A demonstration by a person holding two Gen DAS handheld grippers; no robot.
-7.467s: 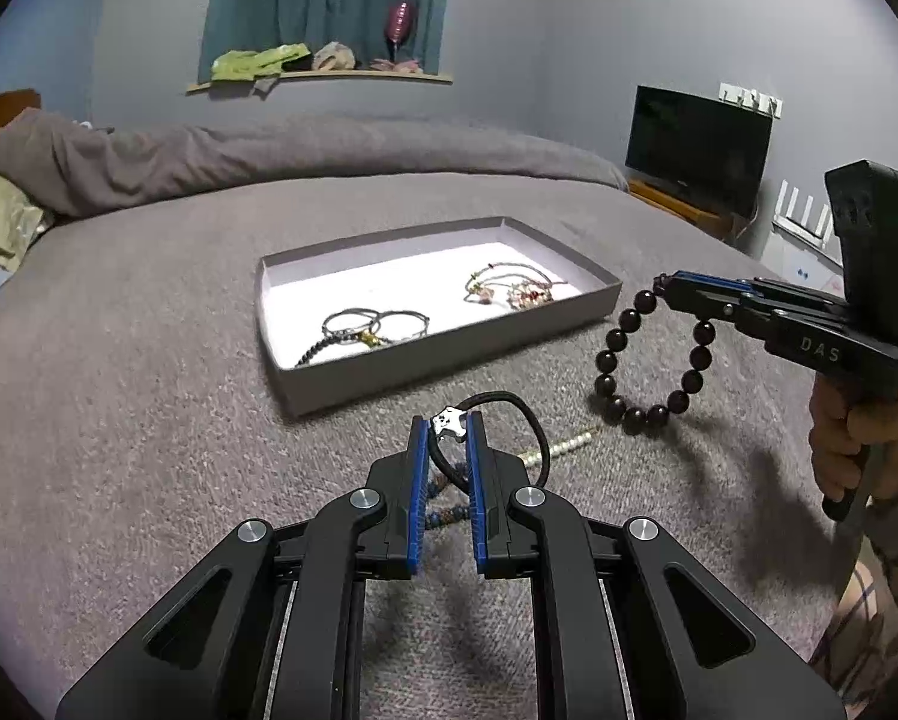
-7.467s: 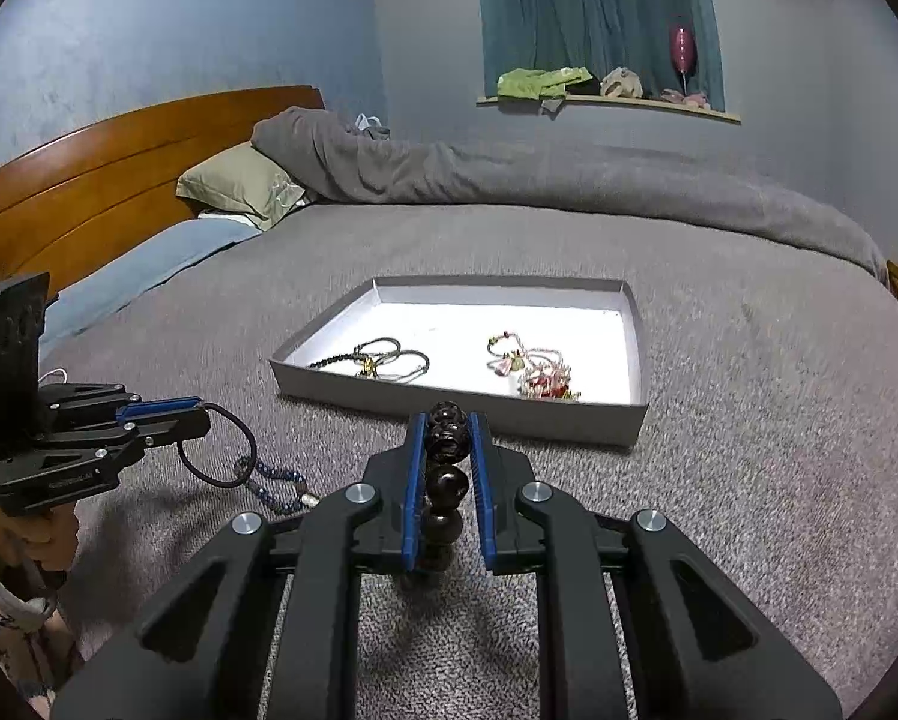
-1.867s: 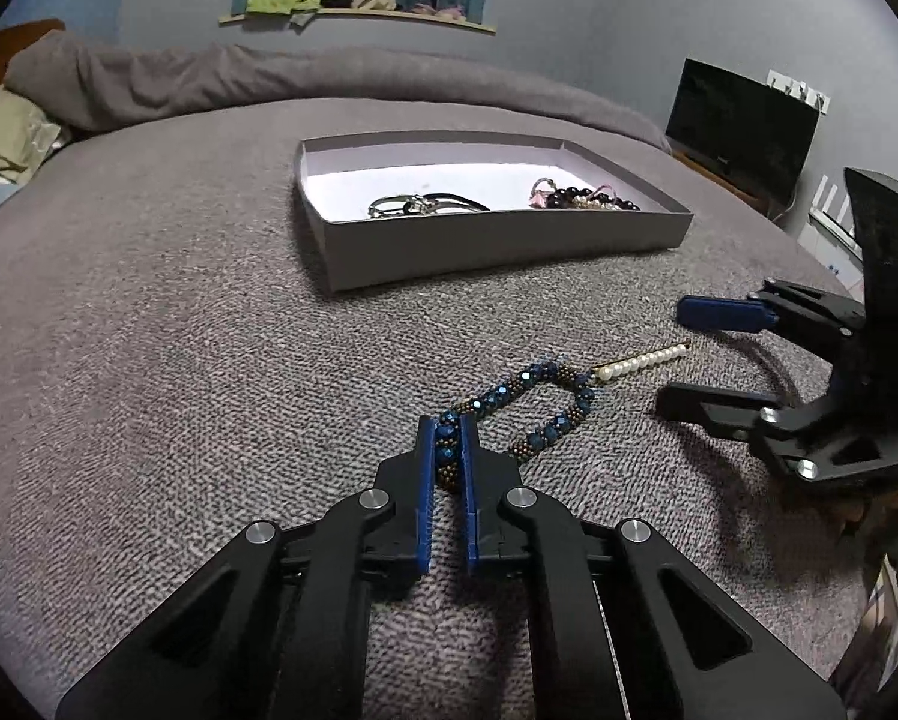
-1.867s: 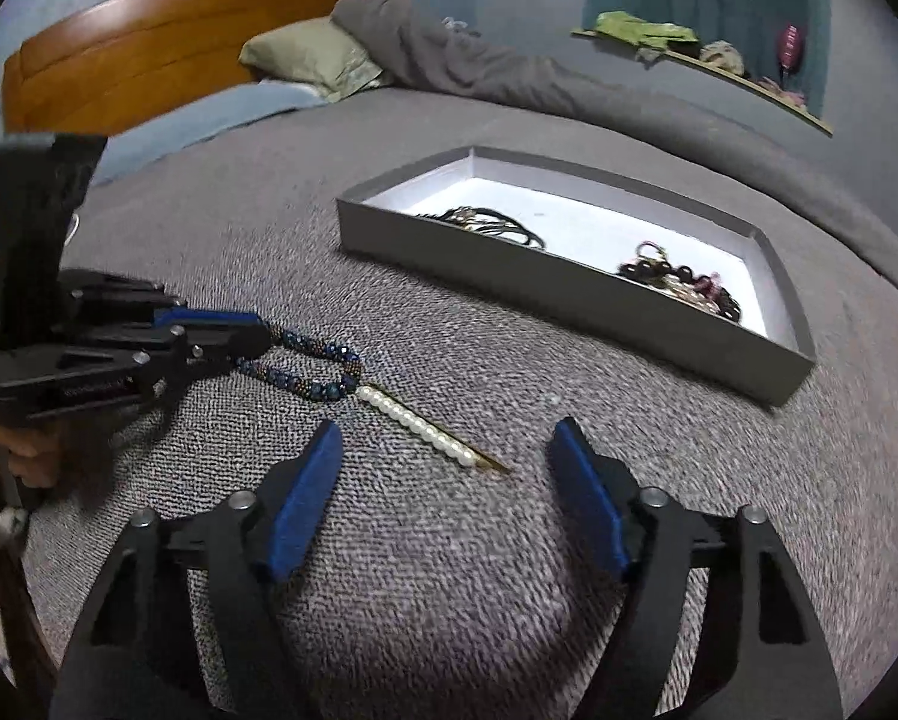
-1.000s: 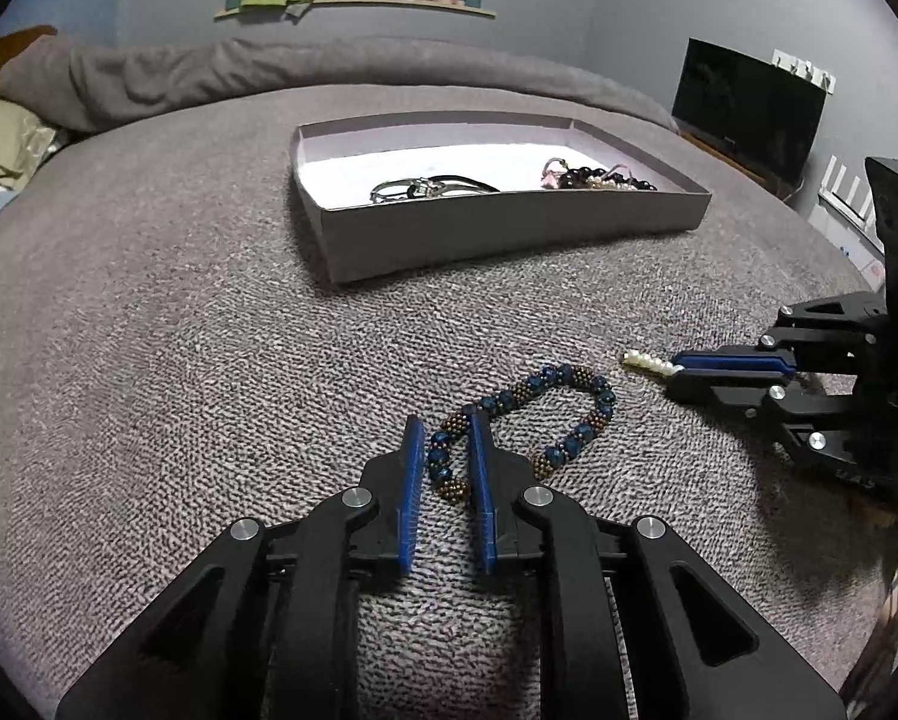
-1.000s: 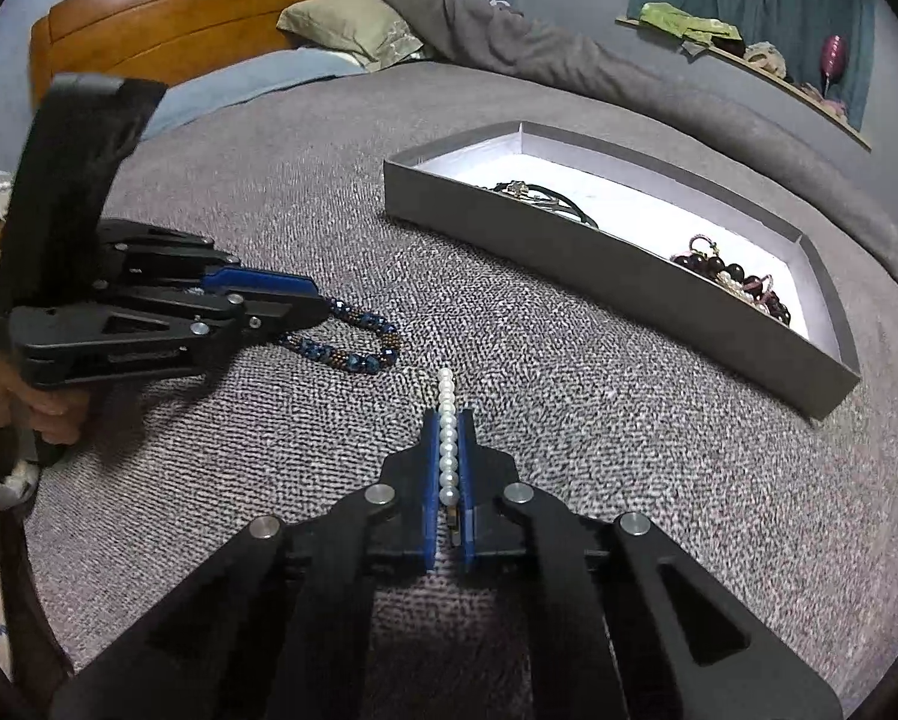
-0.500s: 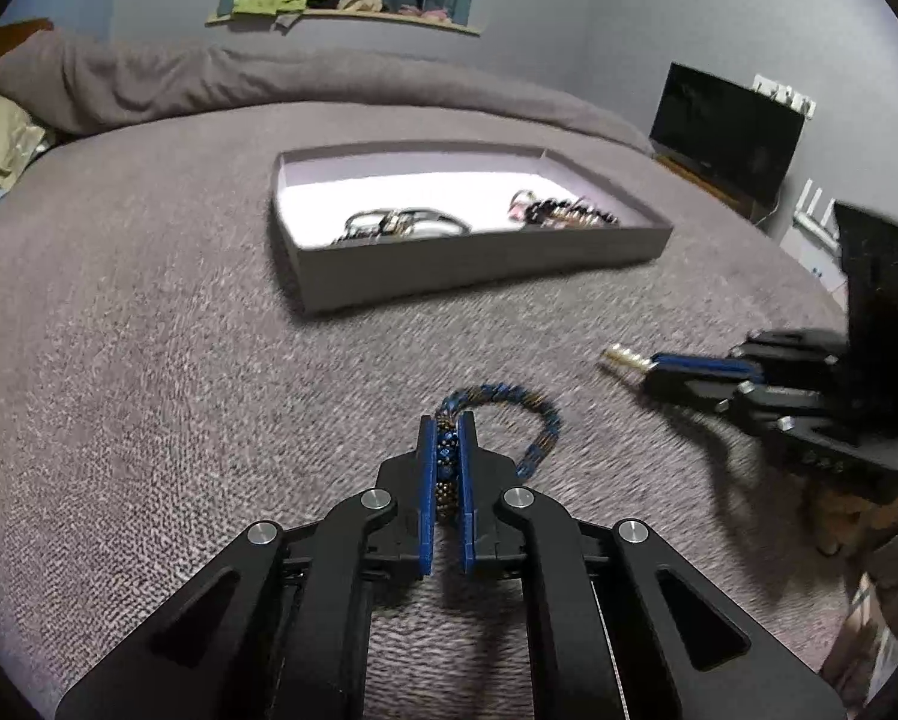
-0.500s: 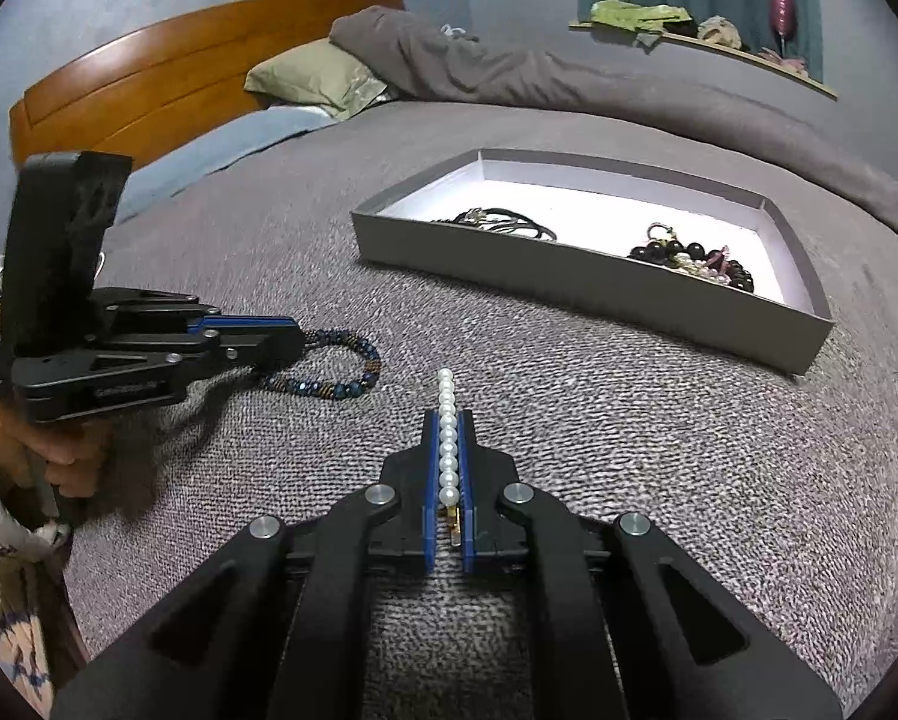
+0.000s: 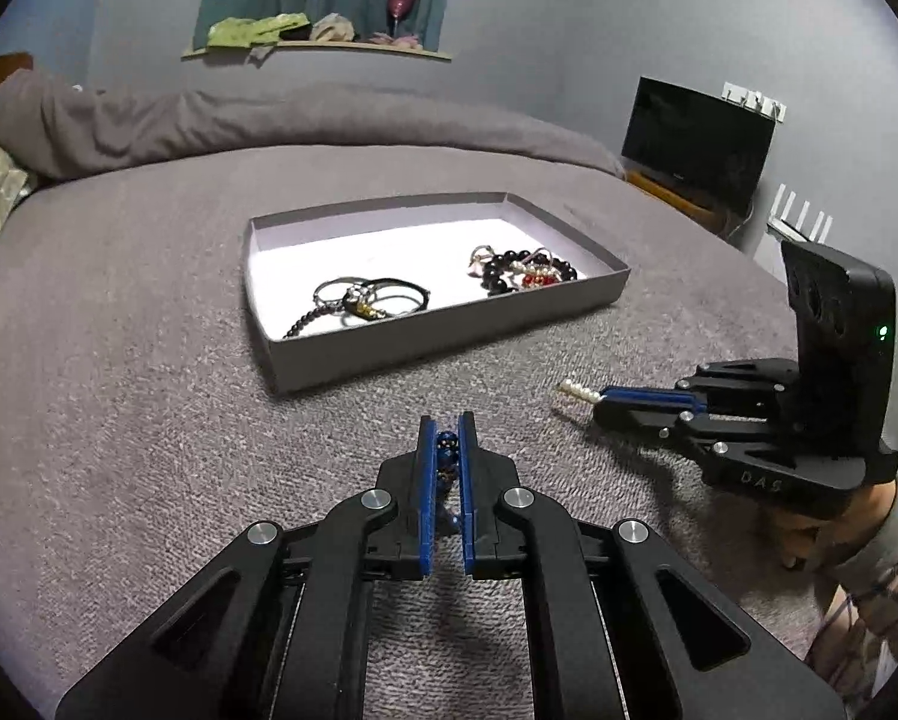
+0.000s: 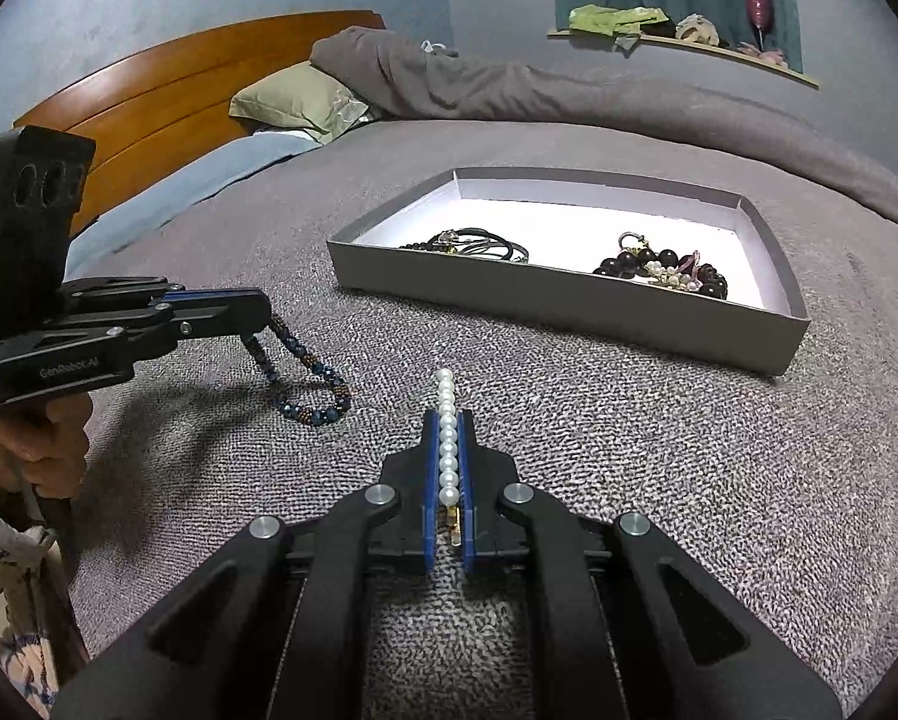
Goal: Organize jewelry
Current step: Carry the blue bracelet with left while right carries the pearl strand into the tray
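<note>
Left gripper (image 10: pixel 257 309), marked "GenRobot.AI", clamps a blue beaded bracelet (image 10: pixel 311 384) hanging below it. Right gripper (image 10: pixel 447 420), marked "DAS", pinches a pearl strand (image 10: pixel 446 438) level.

The room is dimly lit with a cool, bluish cast. The white tray floor (image 9: pixel 389 252) is rendered brightest, nearly blown out. Soft shadows are cast on the bedspread (image 10: pixel 629 450) beneath the left gripper (image 10: pixel 260 312) and the right gripper (image 9: pixel 599 405). Strong fisheye bending and black vignetted corners are seen in both views. Focus is sharp, with no motion blur.
</note>
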